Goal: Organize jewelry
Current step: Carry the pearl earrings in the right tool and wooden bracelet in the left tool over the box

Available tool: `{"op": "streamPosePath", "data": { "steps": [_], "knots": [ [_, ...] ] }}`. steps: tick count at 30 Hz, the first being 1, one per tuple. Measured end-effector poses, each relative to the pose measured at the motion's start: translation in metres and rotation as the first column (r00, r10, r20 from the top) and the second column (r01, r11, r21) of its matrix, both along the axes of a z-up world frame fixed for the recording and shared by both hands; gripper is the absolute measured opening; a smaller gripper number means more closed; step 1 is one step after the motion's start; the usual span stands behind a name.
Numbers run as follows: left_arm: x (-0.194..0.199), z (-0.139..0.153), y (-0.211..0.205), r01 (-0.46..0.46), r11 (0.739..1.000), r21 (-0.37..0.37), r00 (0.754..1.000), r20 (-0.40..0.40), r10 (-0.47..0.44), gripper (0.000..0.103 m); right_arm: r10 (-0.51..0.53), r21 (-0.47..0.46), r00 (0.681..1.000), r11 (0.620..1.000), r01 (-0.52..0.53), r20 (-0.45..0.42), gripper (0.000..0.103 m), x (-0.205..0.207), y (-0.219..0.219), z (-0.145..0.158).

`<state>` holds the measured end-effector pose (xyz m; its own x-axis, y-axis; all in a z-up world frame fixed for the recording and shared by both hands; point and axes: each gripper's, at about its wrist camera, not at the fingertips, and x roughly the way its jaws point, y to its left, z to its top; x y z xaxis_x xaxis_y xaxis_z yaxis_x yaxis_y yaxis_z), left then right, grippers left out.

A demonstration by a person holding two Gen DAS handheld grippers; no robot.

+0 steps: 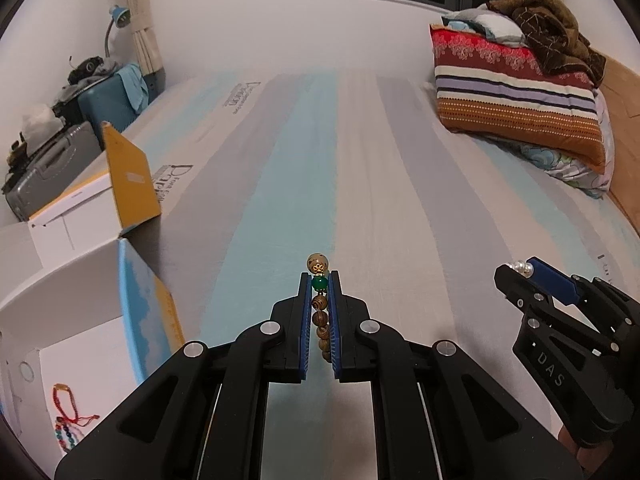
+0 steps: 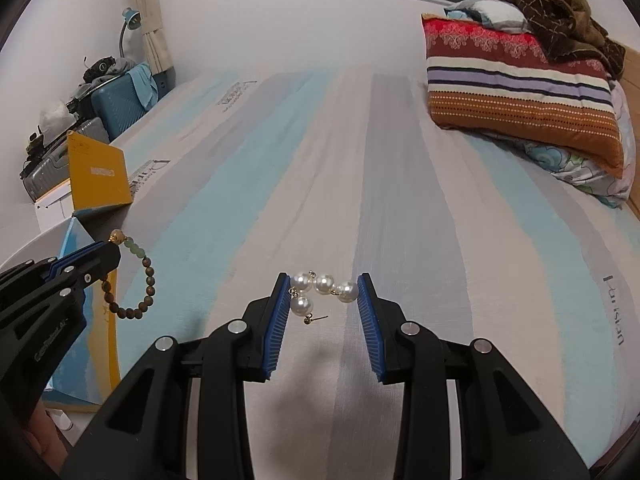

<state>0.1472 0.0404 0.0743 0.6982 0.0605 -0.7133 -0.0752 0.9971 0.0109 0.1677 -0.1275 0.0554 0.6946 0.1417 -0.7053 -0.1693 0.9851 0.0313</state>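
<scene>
My left gripper (image 1: 320,280) is shut on a wooden bead bracelet (image 1: 320,312) with a green bead and a gold-capped bead, held above the striped bed. The bracelet hangs as a loop in the right wrist view (image 2: 138,280), beside the left gripper (image 2: 108,250). My right gripper (image 2: 323,294) holds pearl earrings (image 2: 320,288) between its pads, with the jaws set wide; one pearl and a gold stud dangle below. In the left wrist view the right gripper (image 1: 520,270) shows pearls at its tip.
An open white box (image 1: 60,320) with blue and yellow flaps stands at the left; a red cord bracelet and a coloured bead bracelet (image 1: 68,428) lie inside. Striped pillows (image 1: 516,96) lie at the far right. Suitcases (image 1: 52,168) stand beyond the bed's left edge.
</scene>
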Motion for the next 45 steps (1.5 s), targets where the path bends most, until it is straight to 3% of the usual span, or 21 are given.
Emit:
{"op": "streamPosePath", "data": {
  "steps": [13,26,45],
  "knots": [
    [-0.039,0.025,0.032,-0.034,0.999,-0.021,0.999,0.039,0.035,0.007,0.038,0.004,0.999,0.999,-0.038,0.028,0.033,-0.024,0.031,0.022],
    [-0.090,0.051,0.101,-0.159,0.987,-0.002,0.982,0.106,0.159,0.007,0.134,0.014,0.991,0.991,-0.134,0.030,0.033,-0.038,0.099,0.023],
    [-0.131,0.021,0.217,-0.363,0.932,0.002,0.930,0.055,0.363,0.007,0.300,0.029,0.953,0.953,-0.301,0.036,0.033,-0.064,0.213,0.028]
  ]
}}
